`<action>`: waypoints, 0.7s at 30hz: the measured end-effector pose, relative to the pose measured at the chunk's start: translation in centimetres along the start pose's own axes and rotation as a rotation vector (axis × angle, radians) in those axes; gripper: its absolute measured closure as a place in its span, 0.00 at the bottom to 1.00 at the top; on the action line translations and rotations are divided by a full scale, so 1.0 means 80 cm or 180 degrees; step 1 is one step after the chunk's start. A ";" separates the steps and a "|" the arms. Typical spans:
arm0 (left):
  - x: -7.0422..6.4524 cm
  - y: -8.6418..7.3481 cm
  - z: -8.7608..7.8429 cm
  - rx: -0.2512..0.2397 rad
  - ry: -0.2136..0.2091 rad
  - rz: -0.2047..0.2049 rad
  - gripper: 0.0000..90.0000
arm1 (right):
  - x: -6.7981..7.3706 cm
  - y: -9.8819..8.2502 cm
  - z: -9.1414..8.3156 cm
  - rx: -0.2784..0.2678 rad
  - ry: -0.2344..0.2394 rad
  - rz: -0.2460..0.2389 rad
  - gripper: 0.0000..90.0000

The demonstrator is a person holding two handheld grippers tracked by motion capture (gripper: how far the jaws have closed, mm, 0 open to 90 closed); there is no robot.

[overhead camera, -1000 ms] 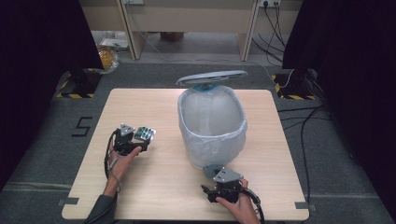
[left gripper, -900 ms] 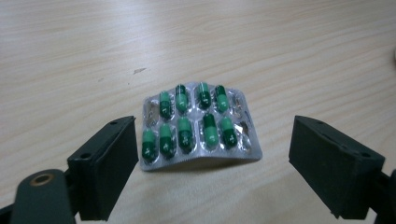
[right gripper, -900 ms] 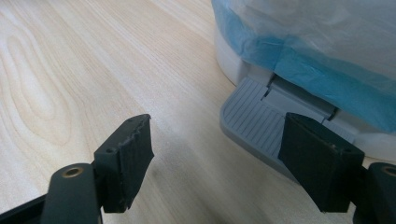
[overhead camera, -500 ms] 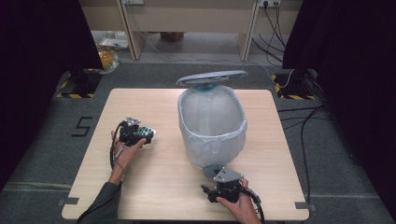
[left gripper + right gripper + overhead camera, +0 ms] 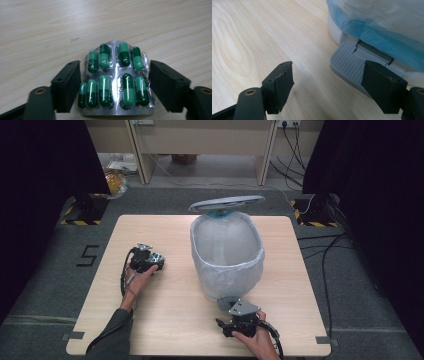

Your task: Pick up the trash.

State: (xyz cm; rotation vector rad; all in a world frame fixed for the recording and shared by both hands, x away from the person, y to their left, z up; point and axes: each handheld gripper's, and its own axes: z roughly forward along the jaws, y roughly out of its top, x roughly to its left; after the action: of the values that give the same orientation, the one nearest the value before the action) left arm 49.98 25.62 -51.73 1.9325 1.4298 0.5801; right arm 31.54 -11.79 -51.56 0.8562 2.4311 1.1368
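A silver blister pack [image 5: 113, 82] of green capsules lies on the wooden table [image 5: 175, 320], left of the bin. My left gripper [image 5: 115, 85] straddles it; its jaws have just been closing and both pads meet the pack's edges, with the foil slightly bowed. In the high view the left gripper [image 5: 152, 261] sits at the table's left. My right gripper [image 5: 327, 85] is open near the front edge, with its right jaw over the bin's grey pedal [image 5: 347, 65] and nothing between the jaws. In the high view the right gripper [image 5: 231, 311] is at the bin's foot.
A white pedal bin [image 5: 250, 265] with a translucent liner [image 5: 382, 30] stands mid-table, its grey lid [image 5: 227, 202] raised at the back. Cables trail from both grippers. Dark curtains and floor cables surround the table.
My left hand has slid a little away from the person and to the right, onto the blister pack. The right hand has stayed at the pedal.
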 end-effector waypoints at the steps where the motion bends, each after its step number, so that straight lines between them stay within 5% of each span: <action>1: 0.000 0.000 0.000 -0.0004 -0.0014 0.0012 0.35 | 0.000 0.000 0.000 -0.0004 0.0004 0.0001 0.28; 9: -0.002 -0.003 -0.008 0.0020 -0.0125 0.0117 0.46 | 0.000 0.000 0.000 -0.0003 -0.0002 -0.0007 0.28; 21: -0.009 -0.008 -0.014 0.0012 -0.0121 0.0278 0.56 | -0.001 -0.001 0.000 -0.0016 0.0008 -0.0013 0.28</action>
State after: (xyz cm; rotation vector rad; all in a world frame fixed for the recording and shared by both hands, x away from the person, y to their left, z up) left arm 48.58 25.35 -51.36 2.0066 1.3293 0.5779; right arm 31.56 -11.85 -51.60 0.8486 2.4297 1.1427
